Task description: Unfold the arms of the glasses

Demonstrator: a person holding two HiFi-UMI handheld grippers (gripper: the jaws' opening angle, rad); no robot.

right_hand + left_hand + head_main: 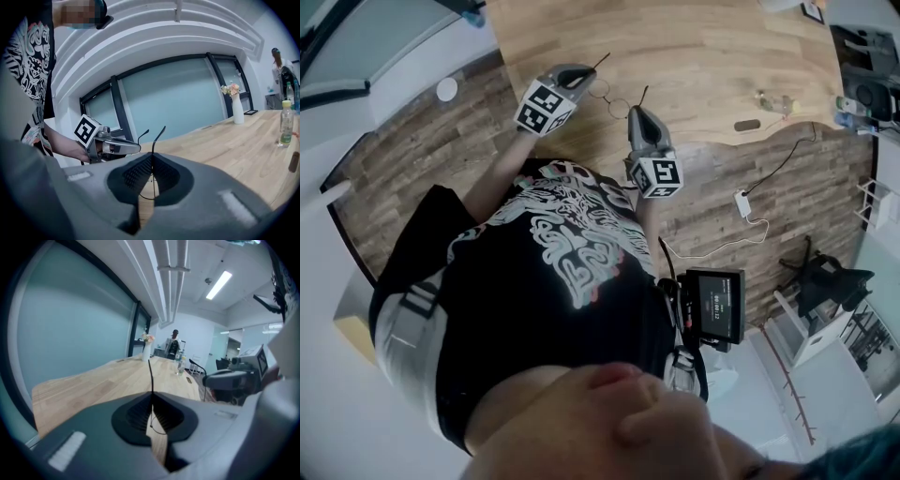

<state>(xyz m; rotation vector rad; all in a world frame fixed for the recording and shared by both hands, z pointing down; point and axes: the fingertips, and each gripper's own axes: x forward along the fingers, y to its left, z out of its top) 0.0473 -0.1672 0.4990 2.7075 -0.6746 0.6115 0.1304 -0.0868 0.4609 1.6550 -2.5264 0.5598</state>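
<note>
The glasses (614, 95) are tough to pick out from the head view: just a hair-thin wire outline hanging between the two grippers, above the pale wood-grain table (703, 56) and close to its edge. The lenses barely register, so I can't tell whether there's glass in those round rims.

The left tongs (586, 75) are clamped shut on one black arm (151, 373), a slim, slightly curved rod poking straight up out of the ribbed dark pads (136, 416). Where it joins the frame is buried between them. Only a loop of wire rim (159, 427) peeks out below.

It's the same story at the right tongs (636, 112), pinched closed on the second arm (159, 136), whose curved tip rises above the pads while the hinge is swallowed in the grip. From here the left tongs (133, 148) show grey and smooth, with the marker cube (87, 131) behind.

Far down the table stand a white vase (237, 110) of flowers and a clear bottle (286, 123).
</note>
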